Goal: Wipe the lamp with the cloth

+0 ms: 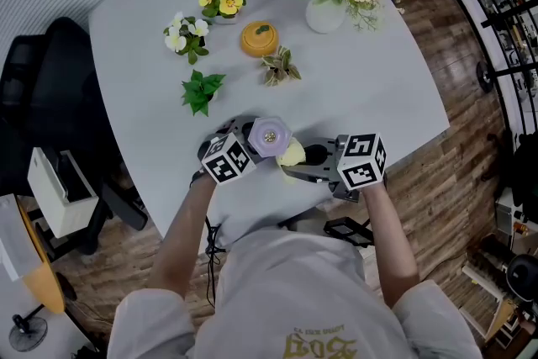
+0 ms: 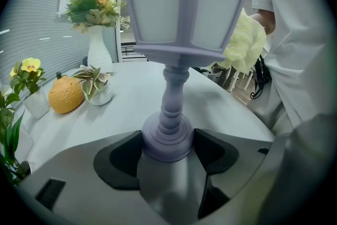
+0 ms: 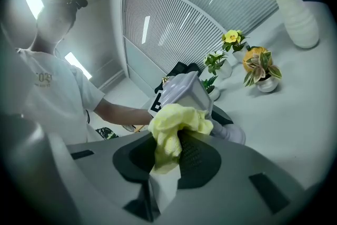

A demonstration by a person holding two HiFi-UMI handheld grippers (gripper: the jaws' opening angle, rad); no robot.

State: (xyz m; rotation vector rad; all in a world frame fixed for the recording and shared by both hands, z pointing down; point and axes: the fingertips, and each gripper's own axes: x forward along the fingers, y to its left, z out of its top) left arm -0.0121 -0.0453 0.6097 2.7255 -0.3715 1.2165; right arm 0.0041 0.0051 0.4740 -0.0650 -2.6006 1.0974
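1. We look down on a large, pale grey, rounded table (image 1: pixel 353 88). Wood floor lies to its right and a black office chair (image 1: pixel 50 71) to its left.
2. A person in a white T-shirt (image 1: pixel 294 298) stands at the near edge, both forearms reaching over the tabletop.
3. At the far side is a white ceramic vase (image 1: pixel 324 13) of green leaves and peach flowers. Left of it are a round orange pumpkin-shaped ornament (image 1: pixel 259 39) and four small potted plants.
4. The left gripper (image 2: pixel 167 151) has its dark jaws closed narrowly round the lamp's round foot. The right gripper (image 3: pixel 168 153) has its jaws pinched on the cloth, which bunches out beyond the tips.
5. The small lilac lantern-style table lamp (image 2: pixel 181 8), with white panels and a turned stem, is above the near edge of the table, between the two grippers. We cannot tell whether its foot rests on the tabletop.
6. The crumpled pale yellow cloth (image 3: pixel 176 124) presses against the right side of the lantern head. We judge the wiping to be under way, with one panel in contact. Nothing shows which faces are already clean, so the other panels, the top, the stem and the foot probably remain.
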